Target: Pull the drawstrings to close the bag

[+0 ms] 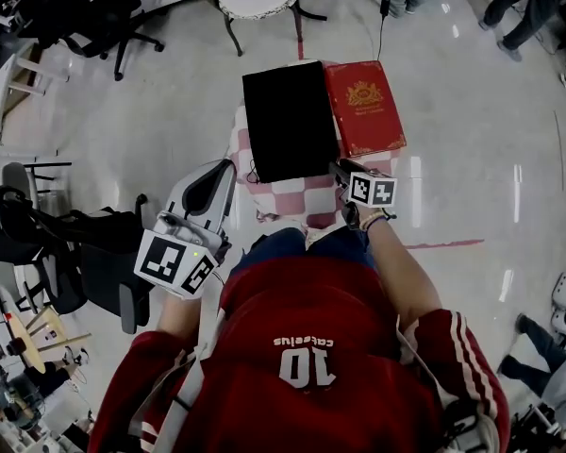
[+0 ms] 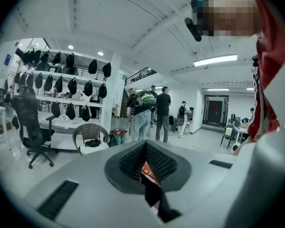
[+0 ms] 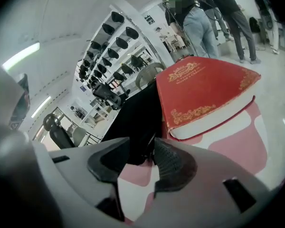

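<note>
Big open lab-style hall: glossy pale floor (image 1: 453,92), office chairs (image 2: 31,127), wall shelves (image 2: 52,99) of dark hung items (image 2: 72,85), strip lights (image 2: 214,60), standing people (image 2: 162,113).

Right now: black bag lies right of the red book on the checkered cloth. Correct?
No. The bag lies left of the book, on the checkered cloth; the head view shows it.
</note>
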A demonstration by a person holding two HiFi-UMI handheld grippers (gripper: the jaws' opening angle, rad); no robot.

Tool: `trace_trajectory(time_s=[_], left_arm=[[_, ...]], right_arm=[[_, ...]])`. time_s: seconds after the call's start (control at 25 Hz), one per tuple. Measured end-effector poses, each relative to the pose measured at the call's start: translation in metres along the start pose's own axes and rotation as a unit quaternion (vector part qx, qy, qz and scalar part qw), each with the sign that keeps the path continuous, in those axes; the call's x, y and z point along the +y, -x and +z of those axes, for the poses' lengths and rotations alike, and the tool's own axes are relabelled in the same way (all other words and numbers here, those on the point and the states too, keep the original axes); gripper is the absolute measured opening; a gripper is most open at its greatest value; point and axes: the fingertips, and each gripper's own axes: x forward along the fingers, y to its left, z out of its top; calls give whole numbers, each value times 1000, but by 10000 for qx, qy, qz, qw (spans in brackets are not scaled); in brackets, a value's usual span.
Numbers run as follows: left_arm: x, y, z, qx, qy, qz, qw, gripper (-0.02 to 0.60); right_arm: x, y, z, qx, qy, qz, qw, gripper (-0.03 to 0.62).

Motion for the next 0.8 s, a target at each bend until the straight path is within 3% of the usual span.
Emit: trace_trajectory(time_s=[0.44, 0.64, 0.8], left_arm=[[-1, 16, -20, 104, 112, 38, 9999, 8], [-3, 19, -21, 111, 54, 83, 9999, 8], [-6, 21, -16, 92, 4, 98, 9999, 8]], right_arm=[[-6, -20, 3, -392, -898, 261, 9948, 158], [-9, -19, 10, -707, -1483, 601, 9846, 109], [-12, -15, 12, -748, -1651, 757, 9805, 53]])
